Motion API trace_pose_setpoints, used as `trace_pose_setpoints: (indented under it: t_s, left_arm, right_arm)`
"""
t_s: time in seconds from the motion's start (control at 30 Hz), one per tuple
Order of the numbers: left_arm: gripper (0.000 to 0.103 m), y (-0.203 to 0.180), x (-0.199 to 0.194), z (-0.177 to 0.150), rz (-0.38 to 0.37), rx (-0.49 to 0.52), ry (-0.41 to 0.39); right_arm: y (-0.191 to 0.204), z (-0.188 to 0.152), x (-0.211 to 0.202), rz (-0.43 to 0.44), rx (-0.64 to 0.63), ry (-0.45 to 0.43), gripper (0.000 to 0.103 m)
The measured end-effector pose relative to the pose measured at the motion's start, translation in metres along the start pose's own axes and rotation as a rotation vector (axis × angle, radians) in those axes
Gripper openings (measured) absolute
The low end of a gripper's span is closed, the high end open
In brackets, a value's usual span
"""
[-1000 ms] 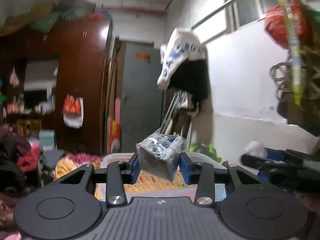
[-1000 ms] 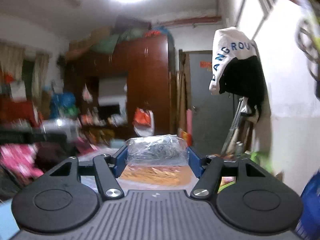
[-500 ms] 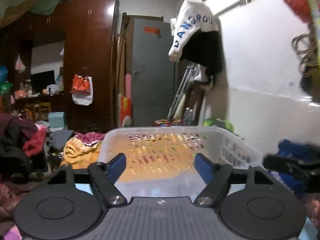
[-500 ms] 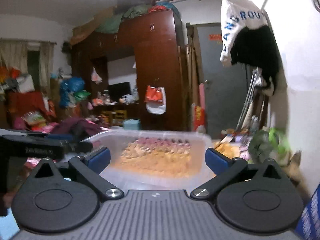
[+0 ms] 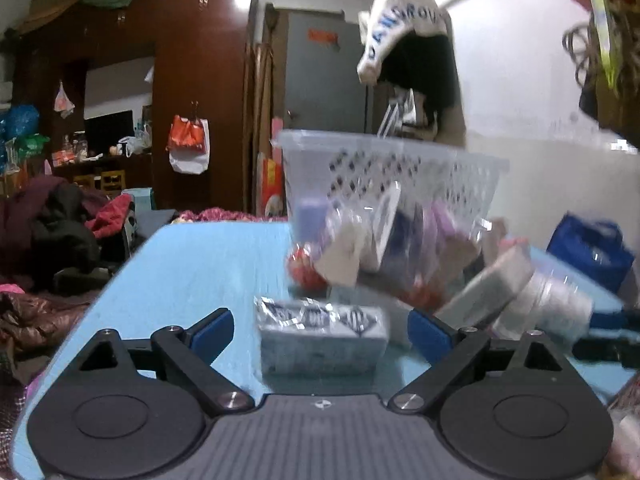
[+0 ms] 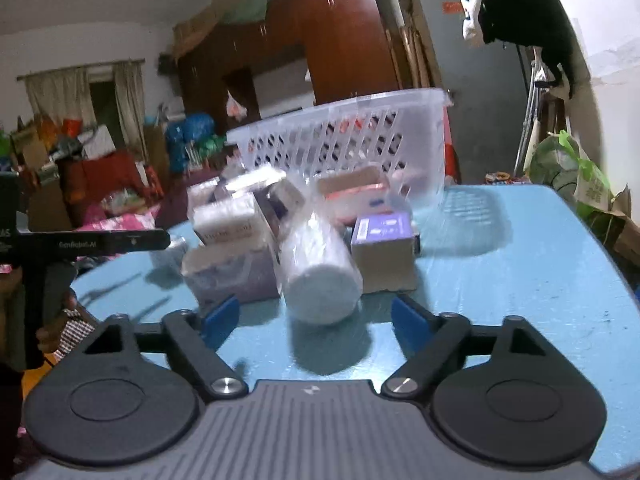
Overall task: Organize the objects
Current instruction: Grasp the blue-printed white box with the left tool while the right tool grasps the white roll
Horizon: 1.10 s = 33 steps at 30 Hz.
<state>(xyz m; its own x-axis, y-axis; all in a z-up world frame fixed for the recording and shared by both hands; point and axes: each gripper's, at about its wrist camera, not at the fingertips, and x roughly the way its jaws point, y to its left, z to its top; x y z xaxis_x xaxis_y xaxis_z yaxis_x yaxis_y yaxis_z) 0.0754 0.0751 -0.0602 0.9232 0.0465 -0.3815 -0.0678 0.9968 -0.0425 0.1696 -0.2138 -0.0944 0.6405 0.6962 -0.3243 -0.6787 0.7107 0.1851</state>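
Left gripper (image 5: 320,330) jaws have just been opening and are standing wide around a foil-wrapped box (image 5: 322,336), pads not touching it; box lying on the blue table (image 5: 200,264), white basket (image 5: 392,176) behind, dark wardrobe (image 5: 192,80) beyond. Right gripper (image 6: 316,316) jaws have just been closing, still gaping either side of a wrapped white roll (image 6: 318,276) without pressing; roll is lying in front of small boxes (image 6: 382,248) before the basket (image 6: 344,140); a hand (image 6: 56,320) is gripping the other tool at left

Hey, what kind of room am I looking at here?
Most likely a cluttered bedroom or living space in a home: a tall dark red-brown wooden wardrobe, heaps of clothes, a white cap hung on the wall, and a light blue table bearing a white plastic basket.
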Motion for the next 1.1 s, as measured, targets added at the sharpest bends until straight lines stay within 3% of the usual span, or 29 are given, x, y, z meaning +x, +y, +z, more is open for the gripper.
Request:
trace_pose_setpoints:
  t_s: [0.1, 0.2, 0.27, 0.33, 0.63, 1.1]
  left_arm:
    - [0.095, -0.001, 0.004, -0.003, 0.018, 0.022, 0.012]
    - [0.088, -0.004, 0.003, -0.007, 0.047, 0.037, 0.015]
    - [0.079, -0.004, 0.002, -0.008, 0.045, 0.040, 0.014]
    - [0.078, -0.004, 0.001, -0.010, 0.054, 0.037, 0.002]
    - [0.076, -0.007, -0.012, -0.019, 0.043, 0.037, -0.084]
    - [0.076, 0.001, -0.023, -0.022, 0.021, -0.001, -0.141]
  right_arm:
    - [0.004, 0.002, 0.002, 0.002, -0.002, -0.004, 0.074]
    - [0.007, -0.001, 0.004, -0.025, -0.029, -0.011, 0.072]
    - [0.006, -0.003, 0.004, -0.045, -0.050, -0.019, 0.057]
    - [0.005, -0.004, 0.003, -0.056, -0.055, -0.039, 0.048]
    - [0.001, -0.013, -0.027, -0.049, -0.014, -0.136, 0.047]
    - [0.000, -0.008, -0.036, -0.045, 0.001, -0.183, 0.047]
